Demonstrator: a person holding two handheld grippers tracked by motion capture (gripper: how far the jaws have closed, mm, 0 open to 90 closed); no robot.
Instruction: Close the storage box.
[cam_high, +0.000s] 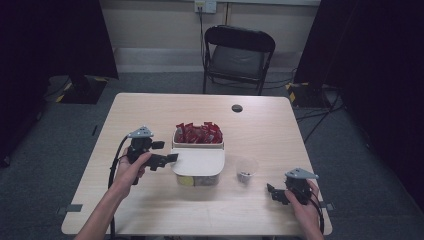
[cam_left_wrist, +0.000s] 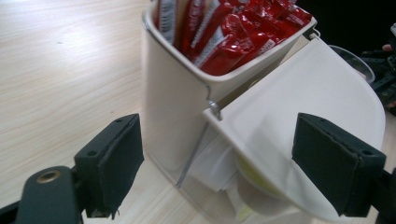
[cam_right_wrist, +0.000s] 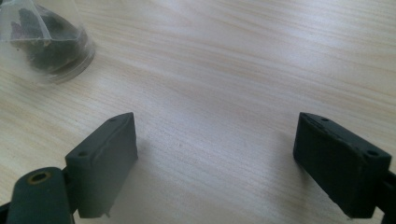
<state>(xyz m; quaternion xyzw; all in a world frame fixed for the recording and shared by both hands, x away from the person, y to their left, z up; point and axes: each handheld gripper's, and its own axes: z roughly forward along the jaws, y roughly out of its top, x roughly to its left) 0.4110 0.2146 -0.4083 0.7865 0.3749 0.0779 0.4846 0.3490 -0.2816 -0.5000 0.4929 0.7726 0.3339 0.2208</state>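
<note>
Left gripper (cam_left_wrist: 217, 170): fingers spread wide, gripping nothing, straddling the near corner of the white box.
White box (cam_left_wrist: 175, 107): on the tabletop (cam_high: 150, 107) between the left fingers; its flat lid (cam_left_wrist: 303, 102) reaches toward the right-hand finger.
Red packets (cam_left_wrist: 233, 32): upright in the box's open compartment, beyond the fingers.
Right gripper (cam_right_wrist: 215, 165): fingers wide open over bare tabletop.
Clear cup (cam_right_wrist: 44, 44): beyond the left-hand finger, well apart.
</note>
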